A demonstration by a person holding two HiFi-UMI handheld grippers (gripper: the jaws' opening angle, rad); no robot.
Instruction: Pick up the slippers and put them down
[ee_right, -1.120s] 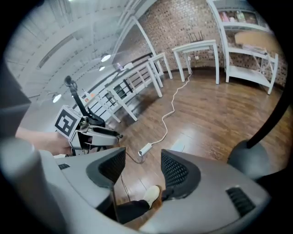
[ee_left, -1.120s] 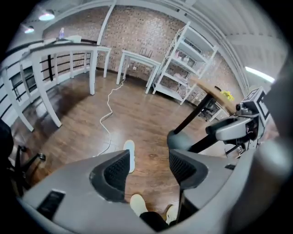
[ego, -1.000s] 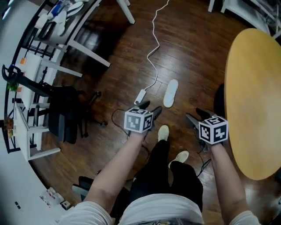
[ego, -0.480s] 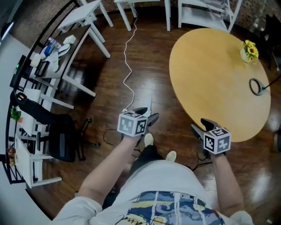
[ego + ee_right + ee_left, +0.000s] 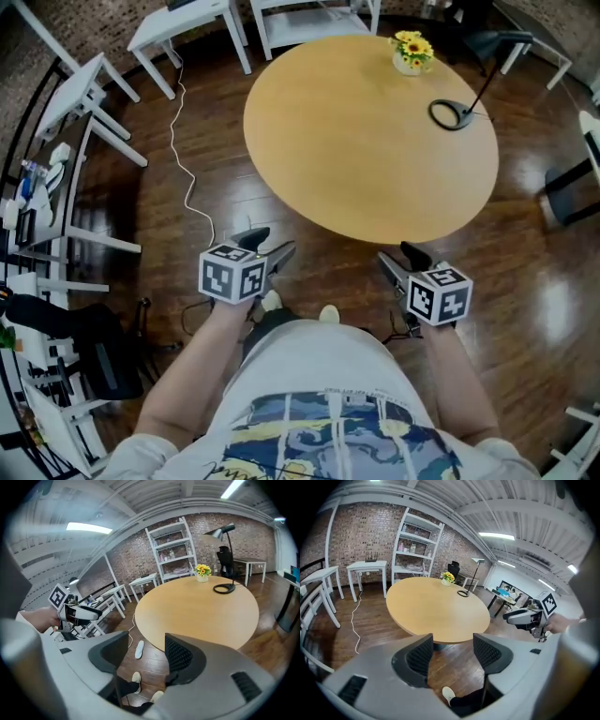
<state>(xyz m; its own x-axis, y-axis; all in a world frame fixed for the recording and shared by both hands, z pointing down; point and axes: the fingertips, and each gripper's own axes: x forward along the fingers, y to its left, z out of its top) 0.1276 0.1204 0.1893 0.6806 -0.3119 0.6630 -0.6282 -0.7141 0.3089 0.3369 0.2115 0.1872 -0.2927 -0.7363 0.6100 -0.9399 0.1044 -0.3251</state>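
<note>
One white slipper (image 5: 139,649) lies on the dark wood floor beside the round table, seen only in the right gripper view; I cannot find it in the head view. My left gripper (image 5: 270,241) is held low at the left, open, with nothing between its jaws (image 5: 452,644). My right gripper (image 5: 396,255) is level with it at the right, also open and empty (image 5: 146,651). Both point toward the table's near edge, well above the floor. The person's own pale shoes (image 5: 271,300) show between the two grippers.
A round wooden table (image 5: 375,141) fills the space ahead, carrying a flower pot (image 5: 412,52) and a black lamp base (image 5: 450,114). A white cable (image 5: 187,178) trails over the floor at the left. White desks (image 5: 178,33) and a black office chair (image 5: 94,347) line the left side.
The head view has swung from the floor toward the round table, now central. The slipper seen a second ago has left that view. Both grippers stay open and empty.
</note>
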